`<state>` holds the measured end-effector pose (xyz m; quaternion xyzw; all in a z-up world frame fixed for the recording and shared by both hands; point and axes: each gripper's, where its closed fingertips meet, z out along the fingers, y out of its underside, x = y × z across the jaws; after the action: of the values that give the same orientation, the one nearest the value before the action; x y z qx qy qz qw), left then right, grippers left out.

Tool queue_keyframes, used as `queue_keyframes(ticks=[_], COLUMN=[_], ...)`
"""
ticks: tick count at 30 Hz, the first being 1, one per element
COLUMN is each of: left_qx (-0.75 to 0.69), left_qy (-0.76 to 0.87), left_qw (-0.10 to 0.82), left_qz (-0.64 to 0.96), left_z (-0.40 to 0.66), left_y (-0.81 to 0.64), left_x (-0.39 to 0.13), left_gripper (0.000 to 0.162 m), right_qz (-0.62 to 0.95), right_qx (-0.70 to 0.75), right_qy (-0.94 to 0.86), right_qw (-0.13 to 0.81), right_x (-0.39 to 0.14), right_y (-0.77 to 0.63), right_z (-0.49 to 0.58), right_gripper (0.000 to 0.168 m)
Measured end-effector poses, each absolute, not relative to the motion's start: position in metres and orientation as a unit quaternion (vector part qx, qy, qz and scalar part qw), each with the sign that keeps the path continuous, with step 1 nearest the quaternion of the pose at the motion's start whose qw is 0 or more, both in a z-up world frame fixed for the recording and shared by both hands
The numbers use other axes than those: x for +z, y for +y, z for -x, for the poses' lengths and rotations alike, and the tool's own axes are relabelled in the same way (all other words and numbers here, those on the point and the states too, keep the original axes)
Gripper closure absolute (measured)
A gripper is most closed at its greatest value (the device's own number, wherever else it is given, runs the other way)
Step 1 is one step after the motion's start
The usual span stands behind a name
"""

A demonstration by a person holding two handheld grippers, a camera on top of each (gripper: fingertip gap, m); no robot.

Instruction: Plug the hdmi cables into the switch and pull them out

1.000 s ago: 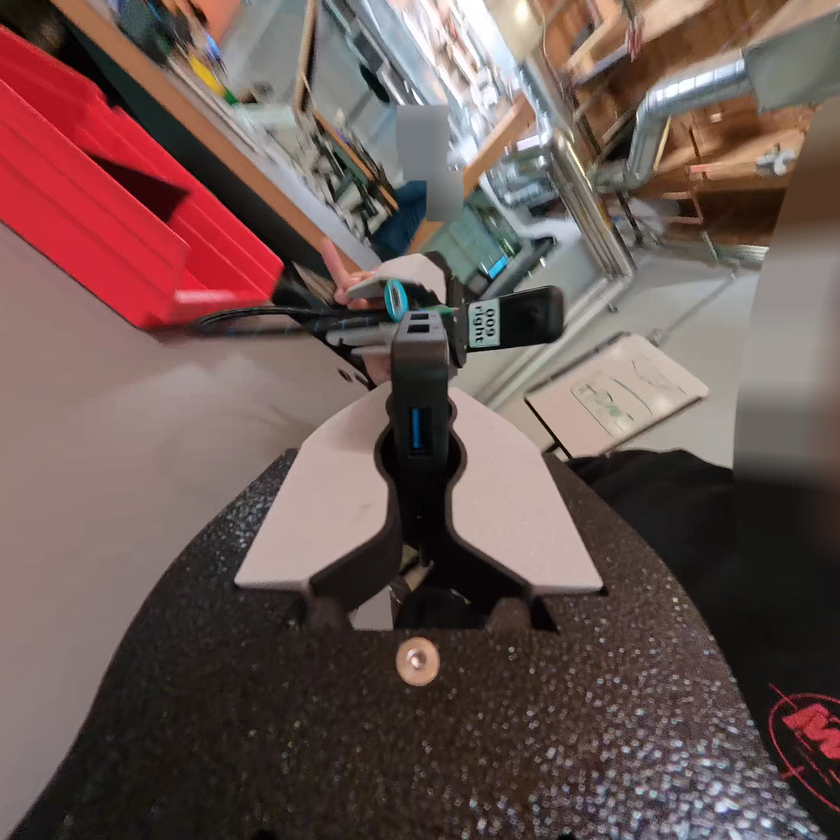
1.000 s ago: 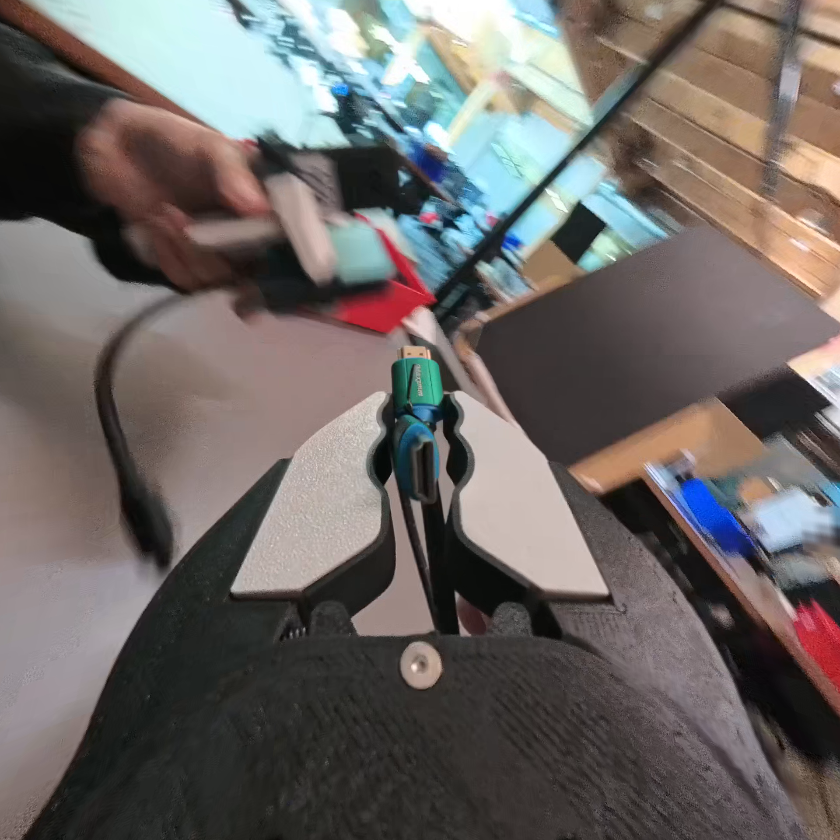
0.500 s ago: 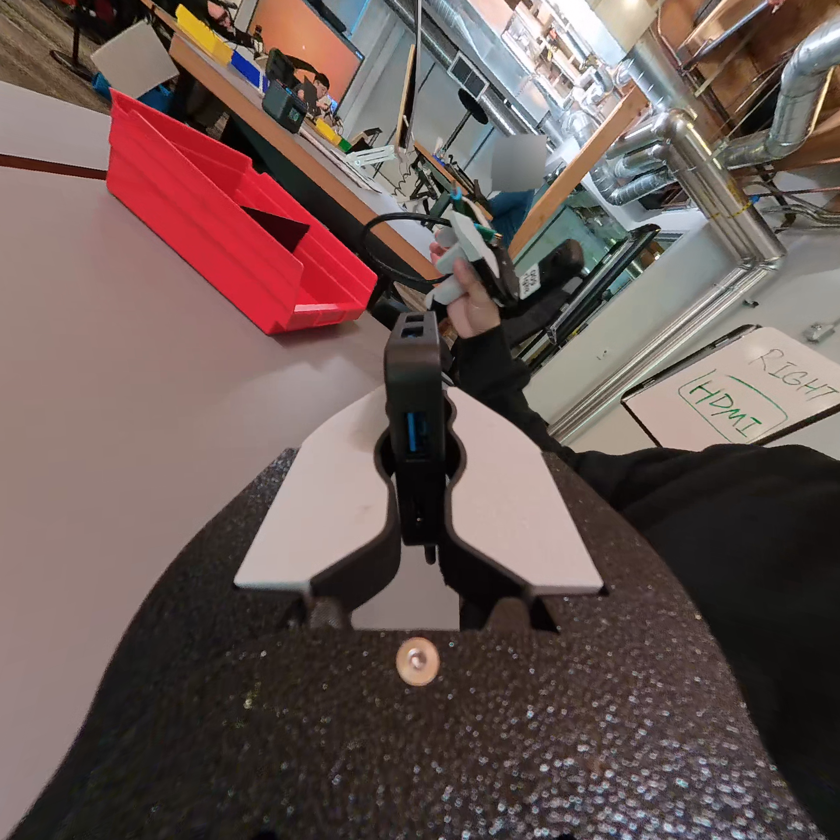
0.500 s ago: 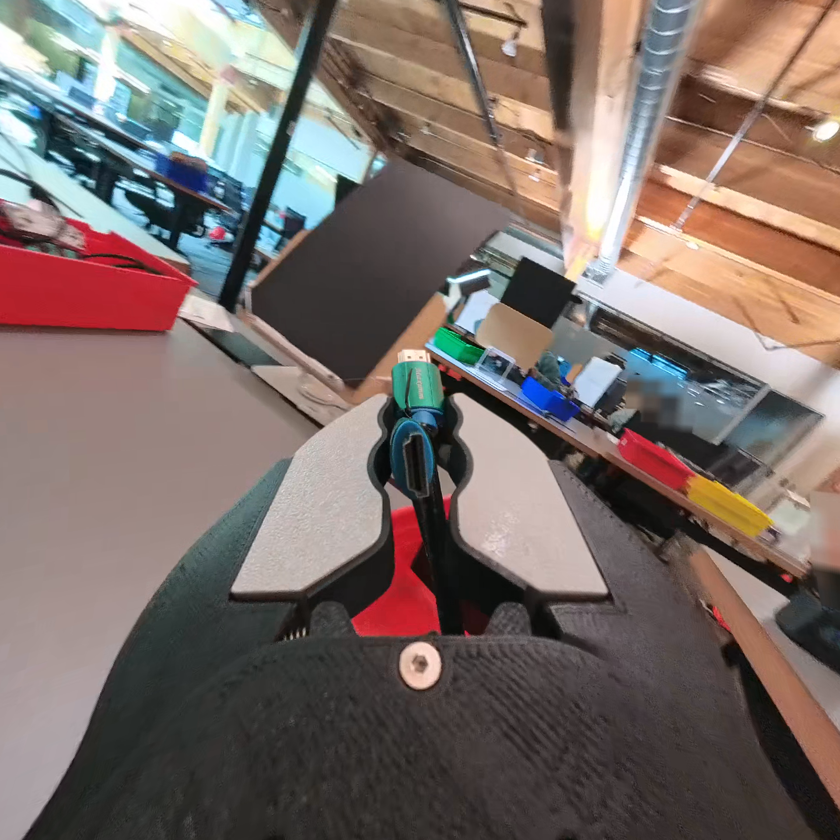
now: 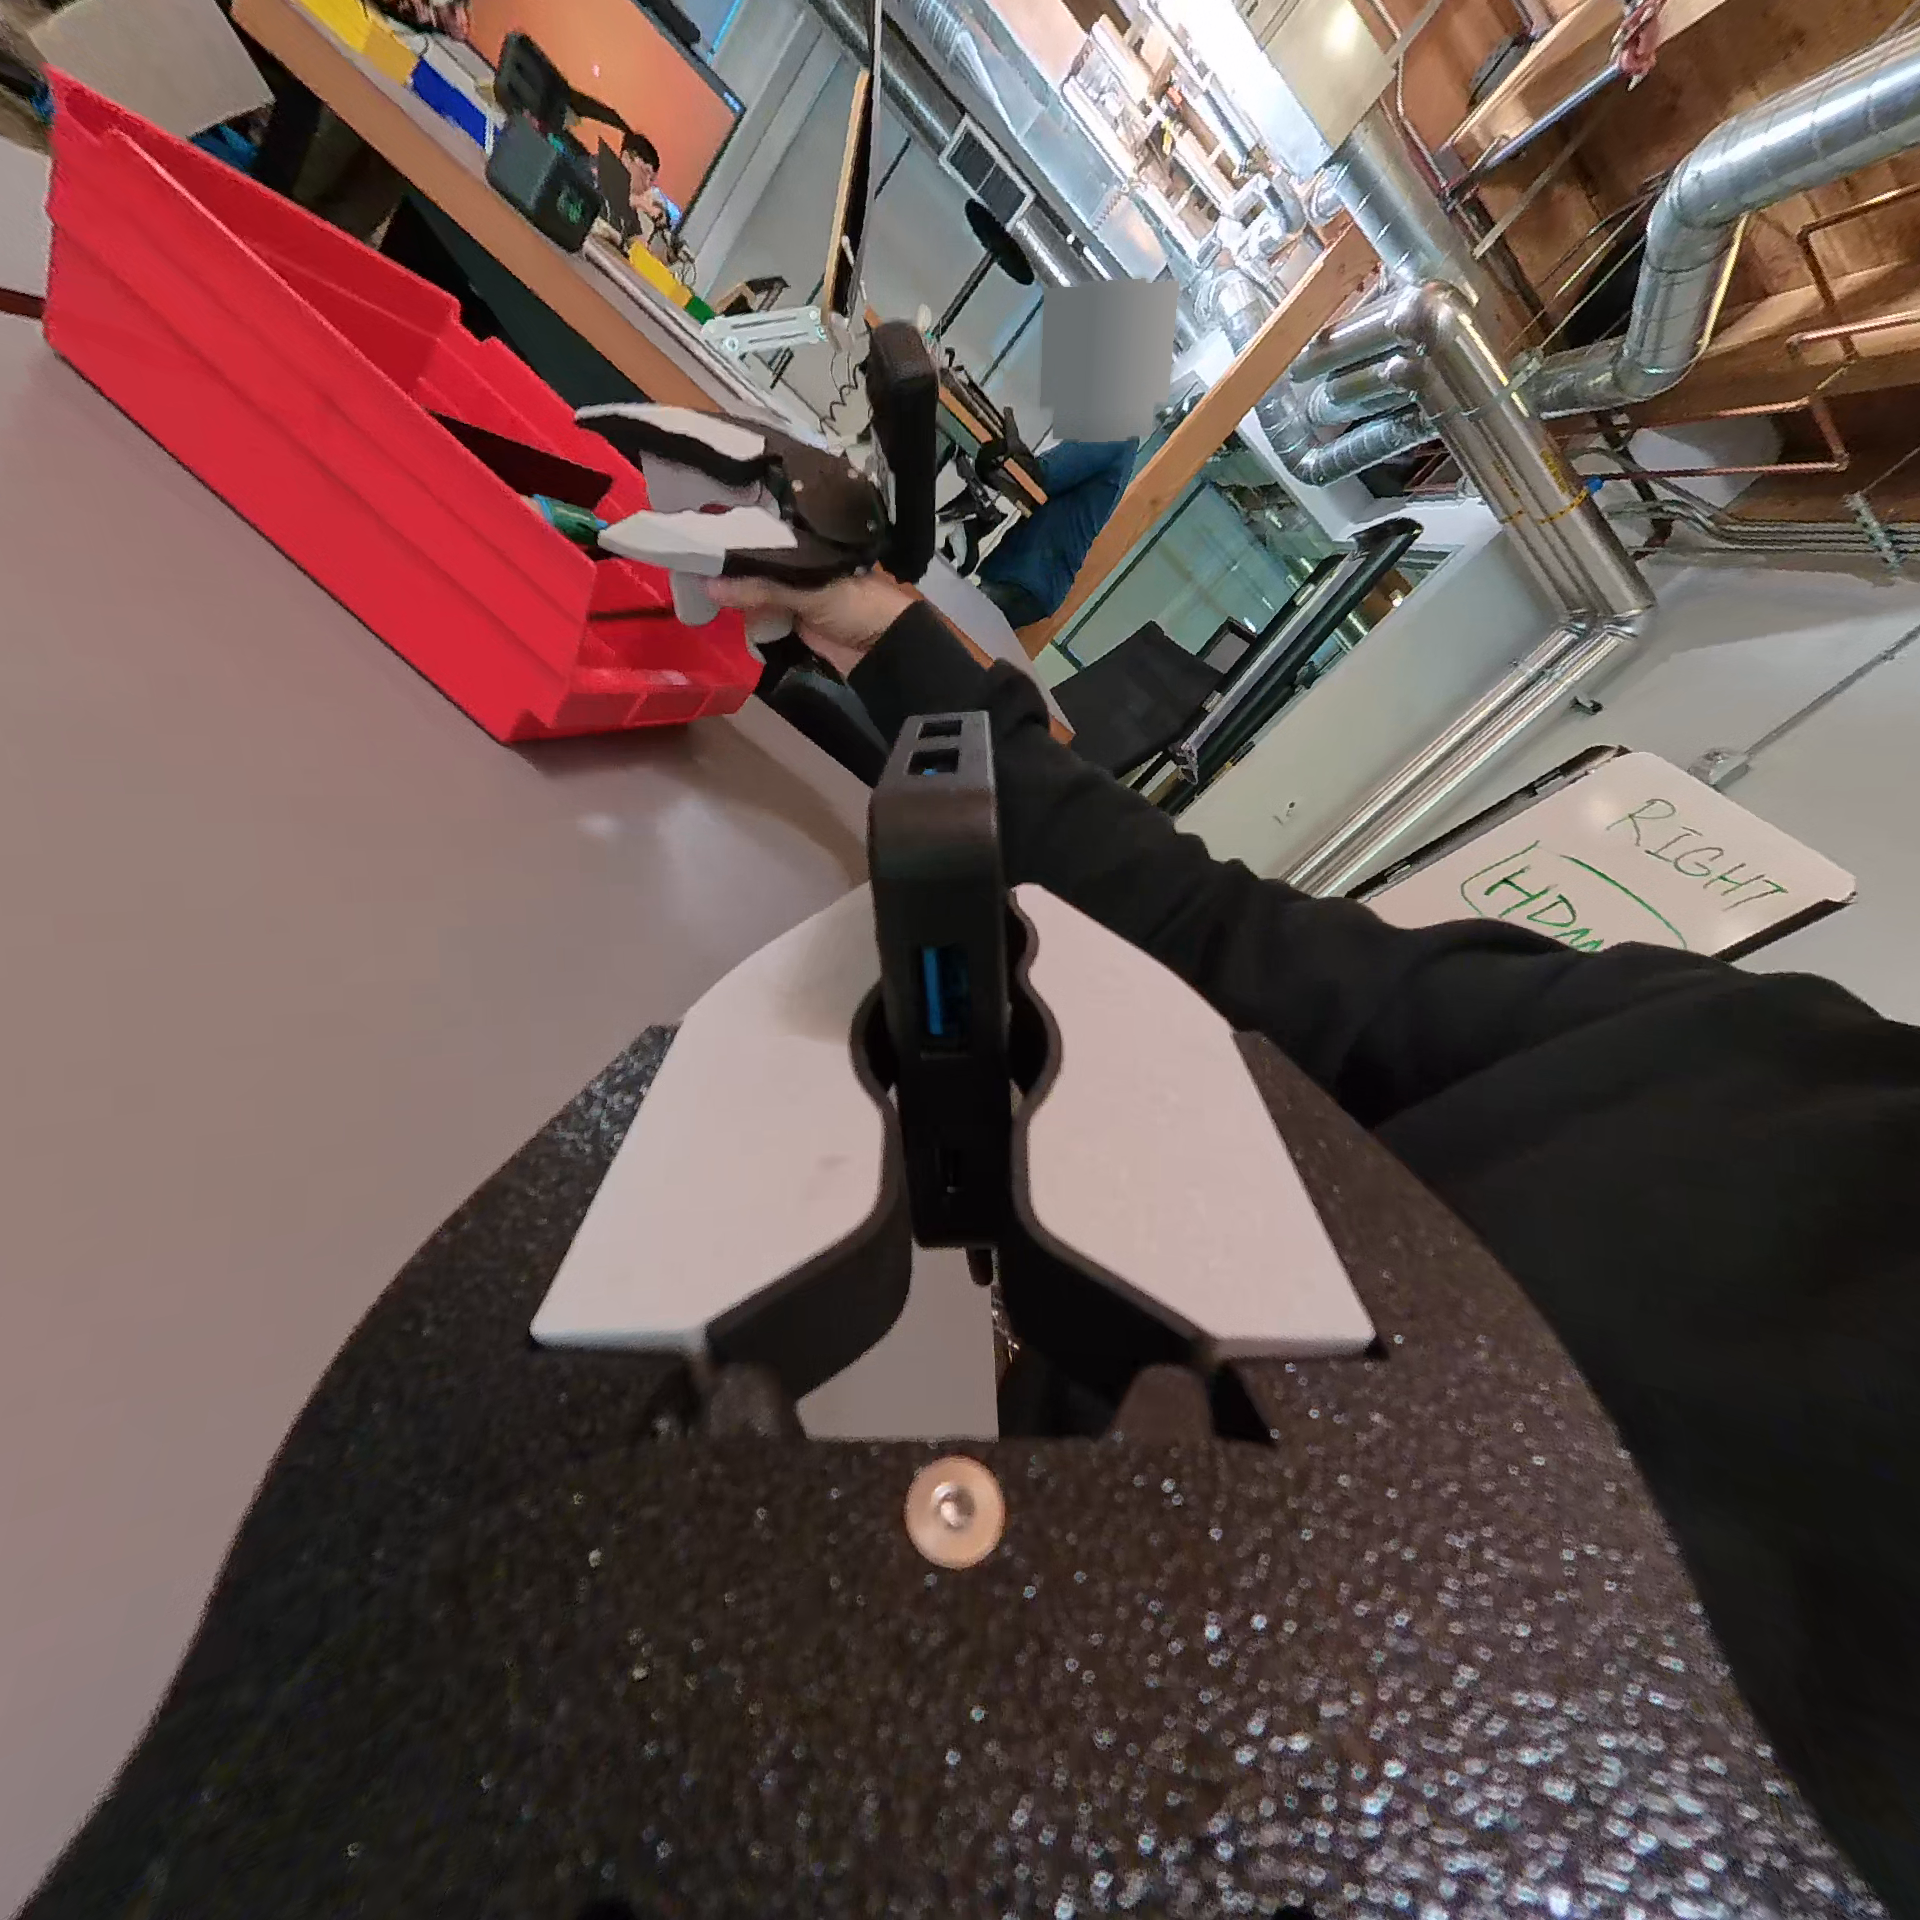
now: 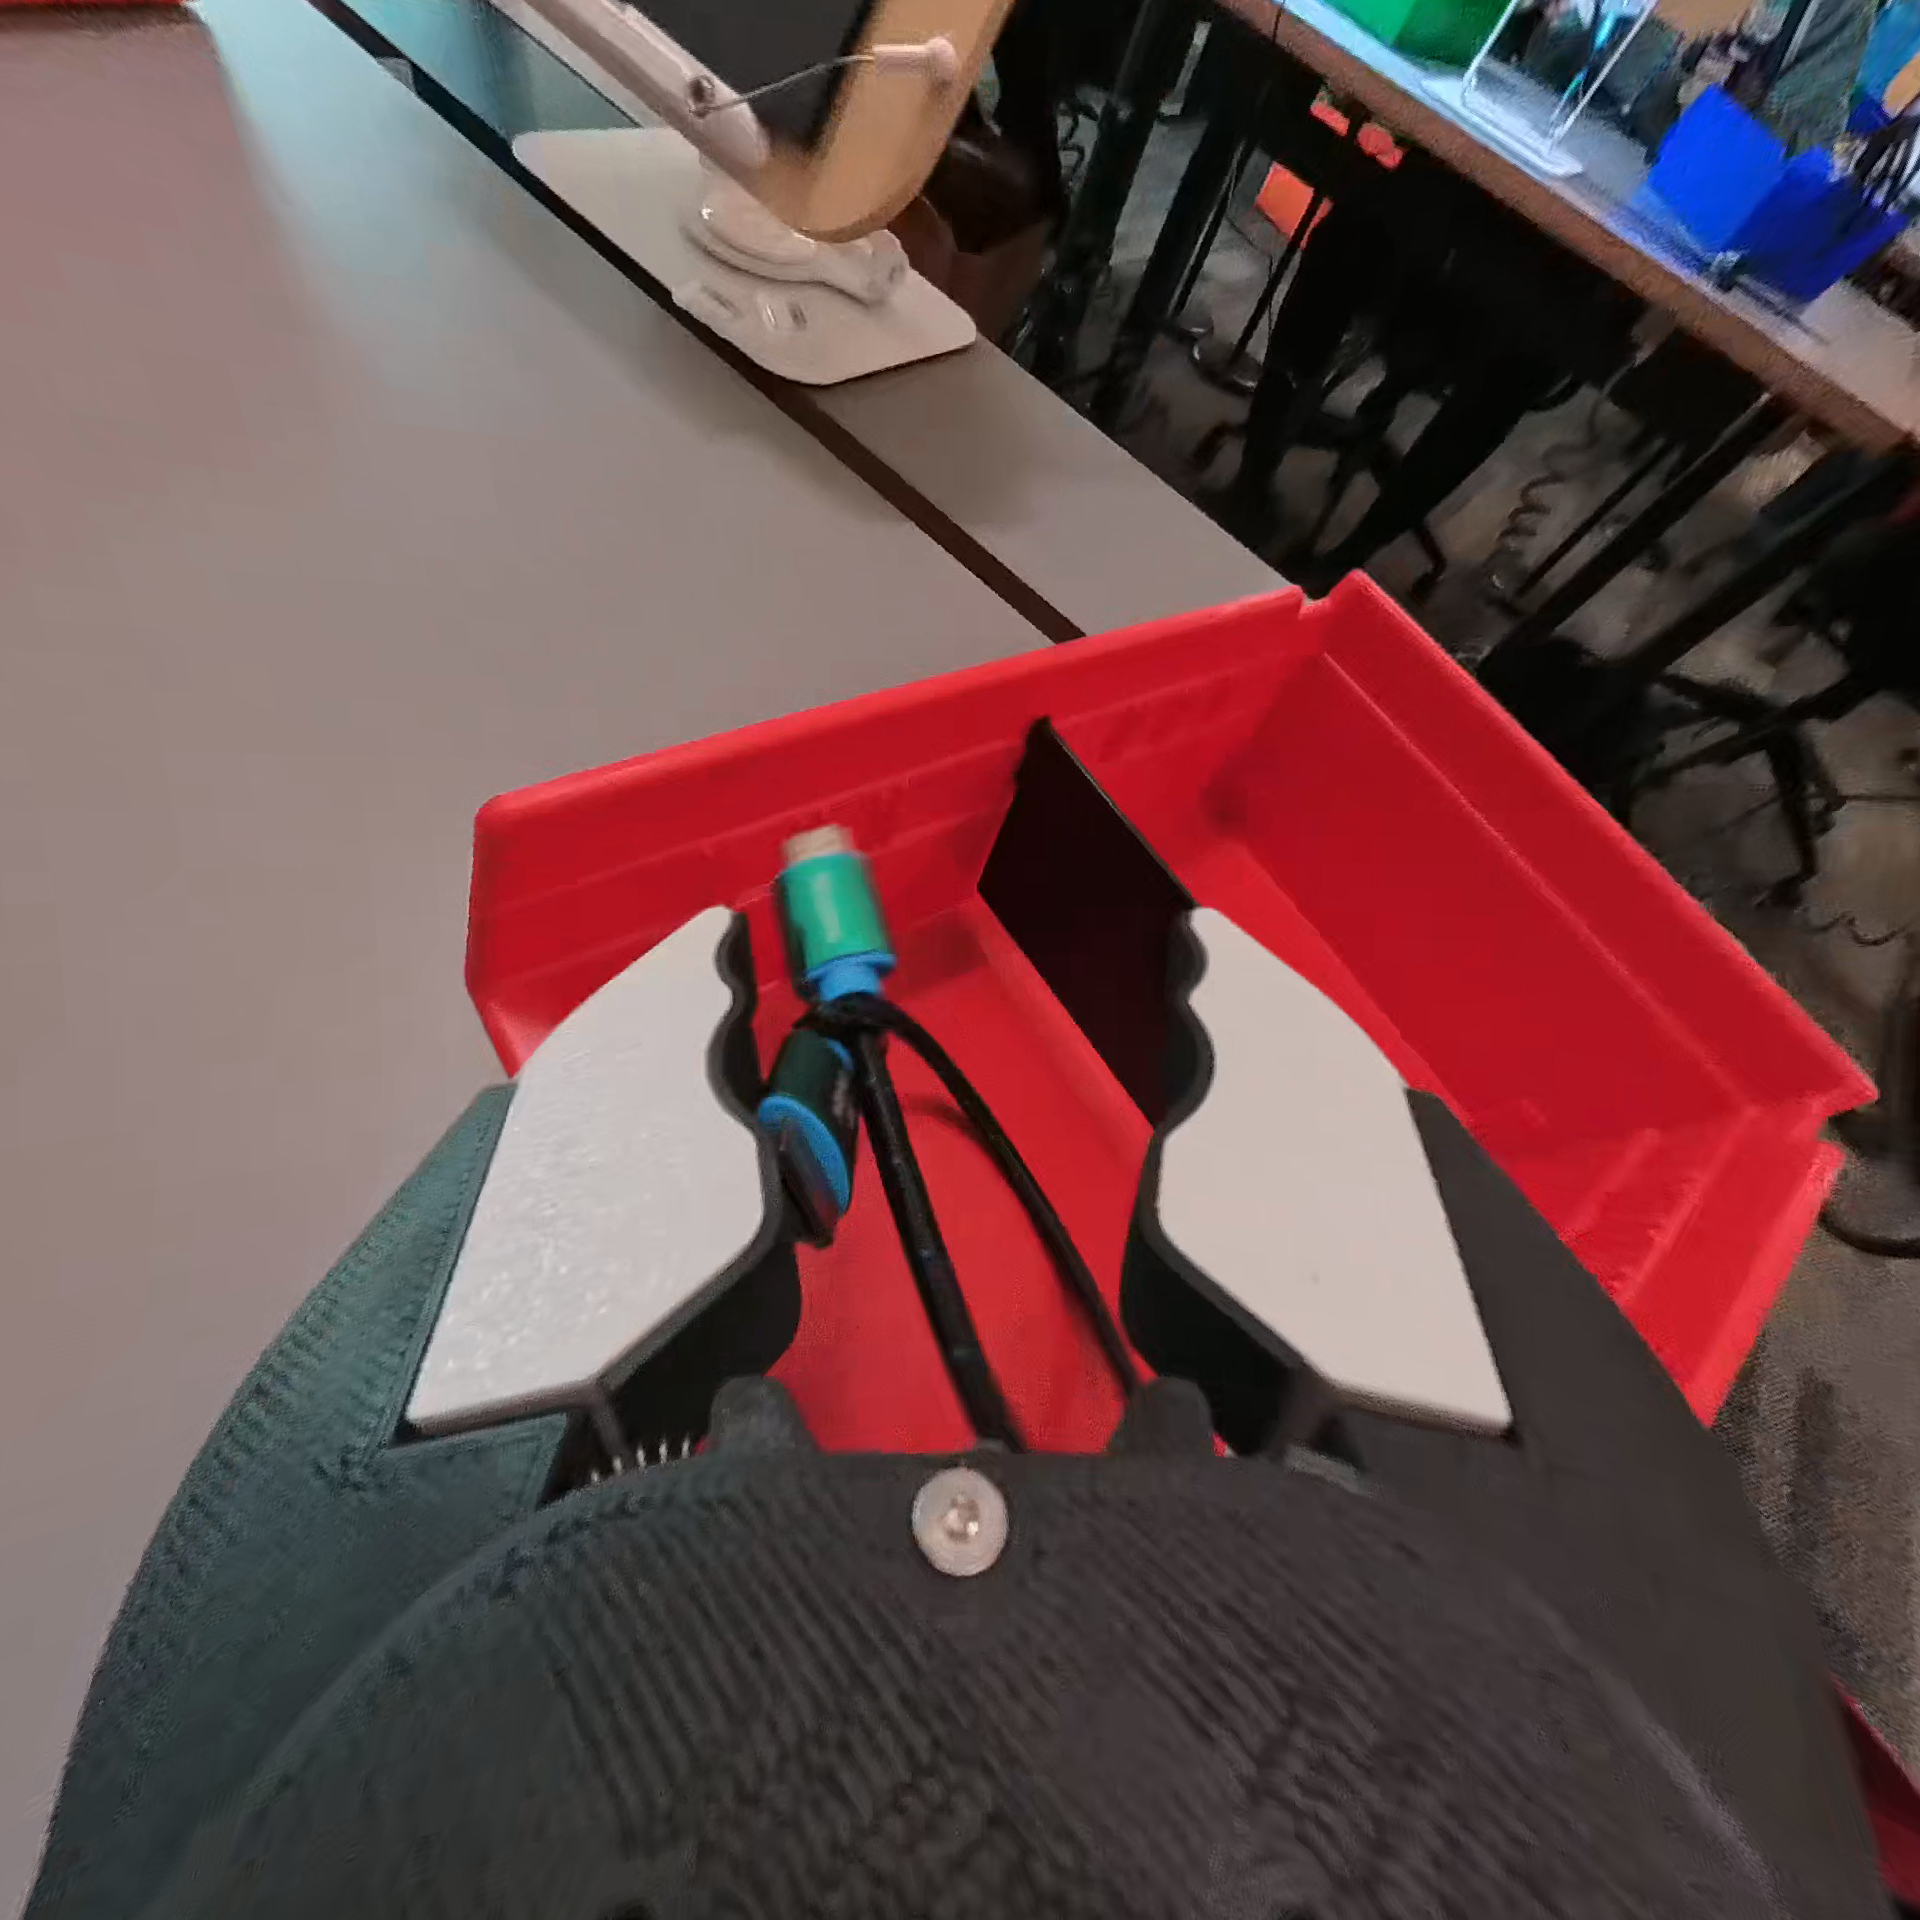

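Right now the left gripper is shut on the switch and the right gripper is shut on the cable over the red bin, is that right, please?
Not quite: in the right wrist view the right gripper is open over the red bin, the cable loose between its jaws. The left gripper is indeed shut on the switch.

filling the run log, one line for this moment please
left hand-held gripper: shut on switch | right hand-held gripper: open | hdmi cable: over red bin

The left wrist view looks low across the tabletop [image 5: 312,935] toward the red bin [image 5: 312,436]. The right wrist view looks steeply down, close, into that shared bin [image 6: 1455,831].
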<state>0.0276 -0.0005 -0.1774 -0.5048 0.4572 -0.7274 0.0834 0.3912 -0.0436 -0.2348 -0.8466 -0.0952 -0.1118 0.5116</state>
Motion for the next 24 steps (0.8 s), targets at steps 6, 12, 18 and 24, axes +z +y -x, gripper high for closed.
queue_keyframes(ticks=[6, 12, 18, 24], left_qx=[-0.721, -0.727, -0.724, -0.688], left_qy=[0.46, 0.449, 0.483, 0.539], left_qw=[0.086, 0.086, 0.13, 0.205], left_qz=[0.511, 0.512, 0.475, 0.44], left_z=[-0.03, -0.037, -0.042, -0.039], left_y=[0.0, -0.001, -0.021, -0.036], left_x=[-0.186, -0.187, -0.185, -0.178], left_gripper=[0.148, 0.148, 0.148, 0.148], right_qz=[0.791, 0.767, 0.749, 0.713], right_qx=[-0.091, 0.023, 0.205, 0.327], right_qy=[-0.081, -0.133, -0.223, -0.261], right_qw=[0.6, 0.627, 0.59, 0.562], right_x=[-0.164, -0.126, -0.146, -0.153], right_y=[-0.058, -0.052, -0.017, -0.003], right_z=[-0.376, -0.294, -0.105, -0.021], right_gripper=[0.079, 0.106, 0.111, 0.144])
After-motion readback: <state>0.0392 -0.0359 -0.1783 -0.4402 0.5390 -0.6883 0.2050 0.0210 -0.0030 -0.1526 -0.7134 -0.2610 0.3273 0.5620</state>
